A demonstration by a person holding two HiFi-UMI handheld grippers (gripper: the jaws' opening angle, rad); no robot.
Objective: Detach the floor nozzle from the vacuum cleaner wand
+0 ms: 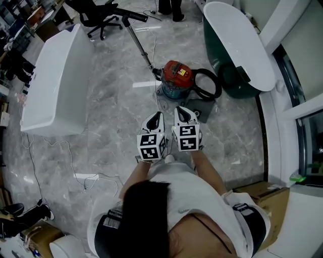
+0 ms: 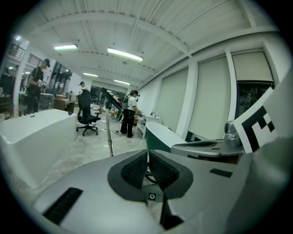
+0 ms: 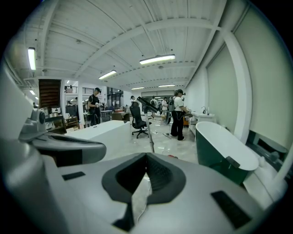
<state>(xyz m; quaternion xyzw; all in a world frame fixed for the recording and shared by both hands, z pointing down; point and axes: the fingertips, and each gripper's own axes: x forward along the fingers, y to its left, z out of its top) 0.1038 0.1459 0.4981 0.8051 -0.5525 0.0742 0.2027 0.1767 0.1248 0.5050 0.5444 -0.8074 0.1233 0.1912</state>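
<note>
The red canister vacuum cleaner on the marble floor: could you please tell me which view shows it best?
The head view: the red canister vacuum cleaner appears whole from above, with its metal wand slanting away. The left and right gripper views show little beyond the wand; the canister is blocked, except perhaps a red sliver in the right one.

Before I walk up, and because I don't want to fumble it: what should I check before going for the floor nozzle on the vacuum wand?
1. Left gripper empty: ok, jaws together on nothing.
2. Right gripper empty: ok, also shut on nothing.
3. Jaws open for a grasp: not ok, both are shut.
4. Thin metal wand located: ok, it stands by the red canister vacuum cleaner.
5. Black floor nozzle at the wand's far end: cannot tell how it attaches, as it is too small to make out.
6. Reach: not ok, both grippers are well short of the wand, with the vacuum cleaner between.
</note>
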